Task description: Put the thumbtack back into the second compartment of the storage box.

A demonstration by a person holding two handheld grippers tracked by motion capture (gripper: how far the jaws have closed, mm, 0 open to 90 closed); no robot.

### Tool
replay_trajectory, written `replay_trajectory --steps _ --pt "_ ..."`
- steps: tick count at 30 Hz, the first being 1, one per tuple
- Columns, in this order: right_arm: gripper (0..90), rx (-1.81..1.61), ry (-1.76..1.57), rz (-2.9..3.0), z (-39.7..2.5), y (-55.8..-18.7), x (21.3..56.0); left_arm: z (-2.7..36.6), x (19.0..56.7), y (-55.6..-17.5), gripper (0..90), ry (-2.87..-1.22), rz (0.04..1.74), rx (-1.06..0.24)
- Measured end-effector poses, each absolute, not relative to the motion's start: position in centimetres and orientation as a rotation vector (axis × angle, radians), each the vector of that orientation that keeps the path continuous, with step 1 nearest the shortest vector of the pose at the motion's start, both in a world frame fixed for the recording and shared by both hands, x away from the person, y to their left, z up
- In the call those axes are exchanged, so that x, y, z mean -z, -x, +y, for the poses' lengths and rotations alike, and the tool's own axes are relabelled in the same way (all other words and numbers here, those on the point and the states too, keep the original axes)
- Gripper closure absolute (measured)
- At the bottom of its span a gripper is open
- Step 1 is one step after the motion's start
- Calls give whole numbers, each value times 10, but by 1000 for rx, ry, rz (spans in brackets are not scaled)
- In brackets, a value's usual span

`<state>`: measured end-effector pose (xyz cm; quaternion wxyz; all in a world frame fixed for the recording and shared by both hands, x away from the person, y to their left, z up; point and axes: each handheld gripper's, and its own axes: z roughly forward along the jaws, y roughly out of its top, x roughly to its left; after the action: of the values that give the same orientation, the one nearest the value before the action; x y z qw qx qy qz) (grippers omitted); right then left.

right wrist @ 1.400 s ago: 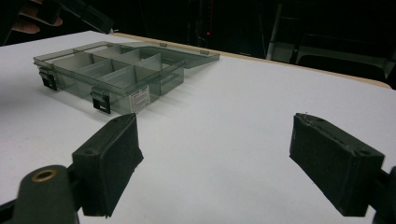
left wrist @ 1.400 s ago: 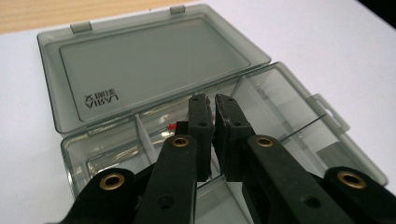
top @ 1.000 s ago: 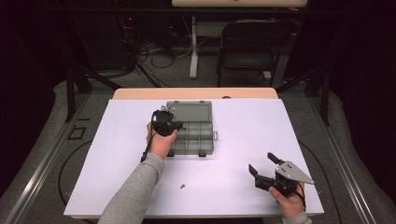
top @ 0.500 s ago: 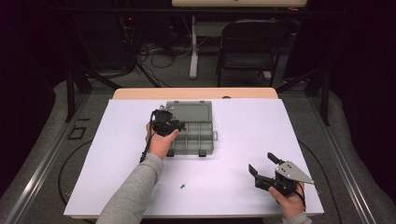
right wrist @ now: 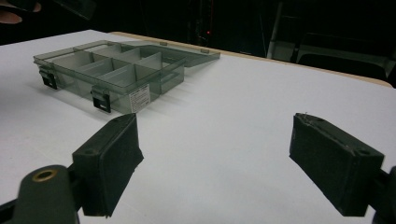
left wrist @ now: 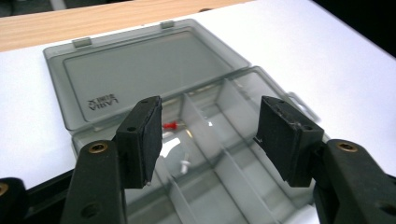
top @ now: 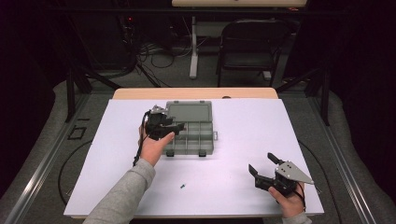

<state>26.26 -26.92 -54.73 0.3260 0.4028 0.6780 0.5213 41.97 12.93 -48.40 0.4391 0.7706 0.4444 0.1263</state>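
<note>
Lying open mid-tabletop, grey box held a red pin and a white pin, left gripper hovered over its compartments with fingers apart and empty, right gripper rested near the tabletop edge, fingers apart, small green bit lay between.

black folding chair, floor cables, wooden table edge

A rectangular table with a pale wooden top carries a large white sheet covering nearly all of it, wood showing only along the far edge; on the sheet lies an open, smoky-grey translucent plastic compartment box, lid flat behind it; a tiny teal object lies apart near the front edge.
</note>
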Motion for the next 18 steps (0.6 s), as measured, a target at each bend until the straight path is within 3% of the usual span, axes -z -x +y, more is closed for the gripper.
replay_trajectory --steps 18 --pt "156 -1360 -1055 1777 -269 -262 547 154 490 -349 371 -1892 991 -274"
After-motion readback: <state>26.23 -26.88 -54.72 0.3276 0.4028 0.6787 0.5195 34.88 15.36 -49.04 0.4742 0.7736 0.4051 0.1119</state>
